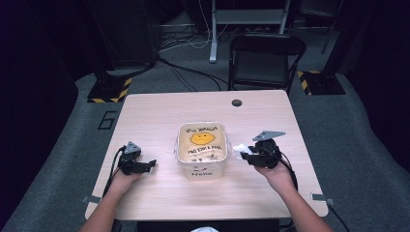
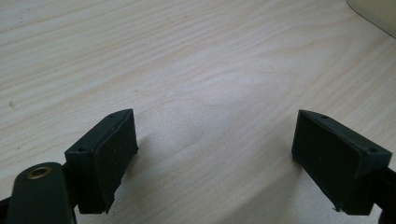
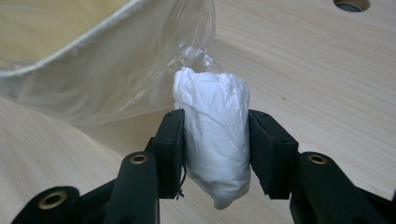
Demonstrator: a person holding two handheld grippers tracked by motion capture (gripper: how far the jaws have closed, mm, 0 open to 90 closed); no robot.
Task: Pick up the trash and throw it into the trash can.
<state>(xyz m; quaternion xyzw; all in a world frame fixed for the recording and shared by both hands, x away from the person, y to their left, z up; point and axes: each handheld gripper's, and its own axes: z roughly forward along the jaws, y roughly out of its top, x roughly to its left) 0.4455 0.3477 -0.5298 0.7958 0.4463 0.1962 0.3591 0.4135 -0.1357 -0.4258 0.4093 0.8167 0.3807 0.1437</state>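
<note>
Right gripper [image 3: 215, 135] is clamped on a crumpled white wad [image 3: 212, 135], paper or tissue by its look, with one jaw pressing each side and the wad bulging out above and below the pads. In the high view this right gripper [image 1: 245, 153] sits over the right part of the wooden table [image 1: 154, 116], held in the person's right hand [image 1: 275, 174], and the white wad [image 1: 240, 149] lies just beside the right wall of the container. Left gripper [image 2: 215, 158] has its jaws spread wide apart with nothing but bare wood grain between them; in the high view the left gripper [image 1: 147, 165] rests low over the left part of the table, held in the left hand [image 1: 121, 181] and well apart from the container. Between the two grippers stands a pale square container [image 1: 201, 147] lined with clear plastic film [image 3: 154, 65], whose loose edge hangs close behind the wad in the right gripper view. A yellow smiley face [image 1: 202, 138] with dark lettering shows inside the container, and the word "Hello" is on its near wall. Farther along the table is a small round dark hole [image 1: 236, 103] near the far edge. Beyond the table a black folding chair [image 1: 266, 60] stands on grey floor, with cables [image 1: 188, 72] trailing across it and yellow-and-black striped bases [image 1: 110, 90] at either side.
</note>
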